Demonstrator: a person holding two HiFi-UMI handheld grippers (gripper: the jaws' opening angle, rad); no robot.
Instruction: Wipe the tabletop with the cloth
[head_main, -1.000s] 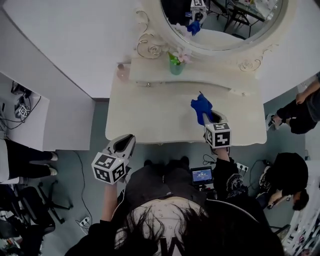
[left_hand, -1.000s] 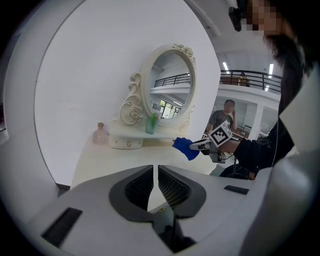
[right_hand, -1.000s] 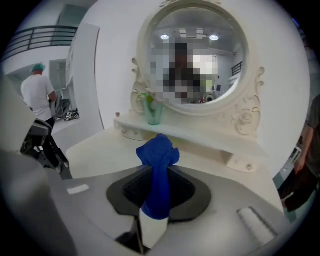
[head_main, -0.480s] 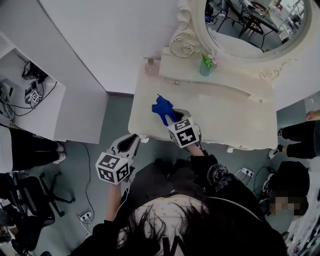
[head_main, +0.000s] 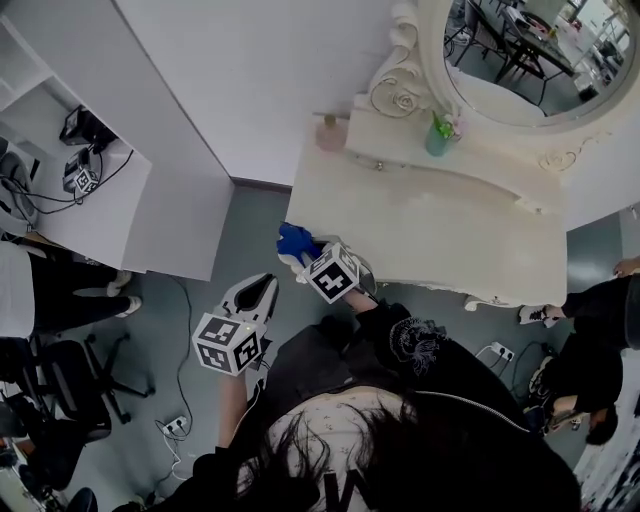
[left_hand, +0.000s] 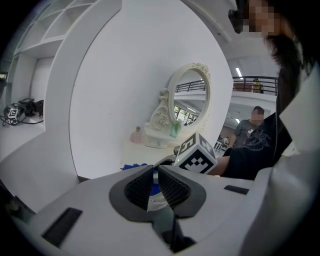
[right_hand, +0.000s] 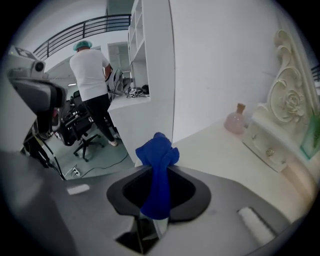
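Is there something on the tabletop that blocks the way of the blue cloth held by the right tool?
Nothing visible does. The right tool grips the cloth at the front left corner, and the tabletop beyond it is bare. Only a pink bottle stands at the back left corner, near the wall.

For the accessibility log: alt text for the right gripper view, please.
The right gripper is shut on a bunched blue cloth that sticks up past its jaws, near a corner of the cream tabletop. A pink bottle stands farther back beside an ornate mirror frame; a person in white stands in the background.
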